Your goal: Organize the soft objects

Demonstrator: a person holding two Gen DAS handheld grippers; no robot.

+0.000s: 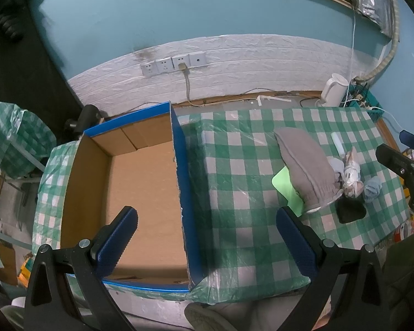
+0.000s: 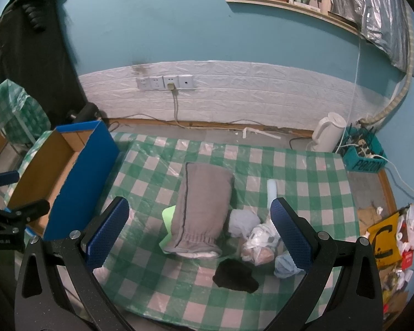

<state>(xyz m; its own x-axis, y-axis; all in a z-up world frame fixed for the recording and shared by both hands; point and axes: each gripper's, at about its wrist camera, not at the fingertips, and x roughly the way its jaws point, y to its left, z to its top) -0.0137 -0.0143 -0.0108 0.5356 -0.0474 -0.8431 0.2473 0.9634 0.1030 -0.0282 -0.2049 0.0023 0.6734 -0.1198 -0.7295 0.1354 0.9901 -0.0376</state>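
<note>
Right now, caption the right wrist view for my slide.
Open right gripper above grey mitten and soft clutter on checked tablecloth.

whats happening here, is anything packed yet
A person holds a two-finger tool in each hand over a green checked tablecloth. Both the left tool and right tool are open and empty. The blue-edged cardboard box looks empty. The soft things, a grey fabric mitt, a black cloth and small pale bundles, lie loose on the cloth.
</note>
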